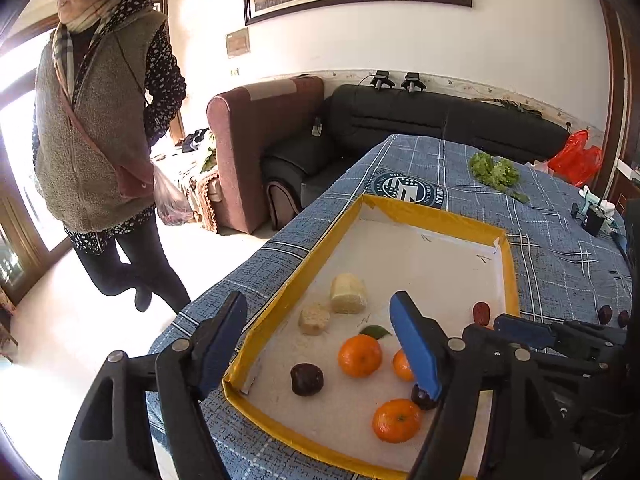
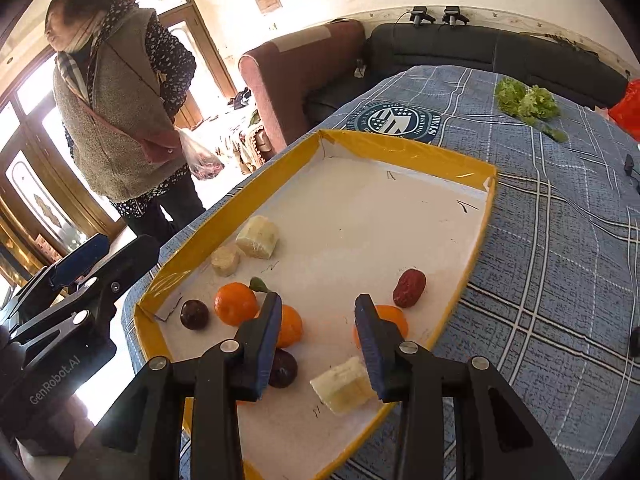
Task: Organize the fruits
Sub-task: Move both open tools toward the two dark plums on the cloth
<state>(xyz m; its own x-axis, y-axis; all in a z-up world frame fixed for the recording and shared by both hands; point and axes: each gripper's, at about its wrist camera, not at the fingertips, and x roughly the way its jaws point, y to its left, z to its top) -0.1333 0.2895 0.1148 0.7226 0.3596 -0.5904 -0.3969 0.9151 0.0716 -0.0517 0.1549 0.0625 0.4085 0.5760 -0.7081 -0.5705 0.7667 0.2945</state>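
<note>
A yellow-rimmed white tray (image 1: 510,276) (image 2: 486,216) lies on the blue plaid cloth. In it are several oranges (image 1: 359,355) (image 2: 235,304), dark plums (image 1: 306,379) (image 2: 194,314), pale banana pieces (image 1: 348,293) (image 2: 258,237) and a red date (image 2: 409,287). My left gripper (image 1: 320,344) is open and empty above the tray's near left corner. My right gripper (image 2: 318,340) is open and empty above the tray's near end, with a banana piece (image 2: 344,386) just below its right finger. The right gripper also shows at the right of the left wrist view (image 1: 520,330).
A person (image 1: 100,140) (image 2: 120,120) with a plastic bag stands left of the table. Green lettuce (image 1: 494,170) (image 2: 528,100) and a red bag (image 1: 576,158) lie at the far end. More dates (image 1: 605,314) lie on the cloth right of the tray. Sofas stand behind.
</note>
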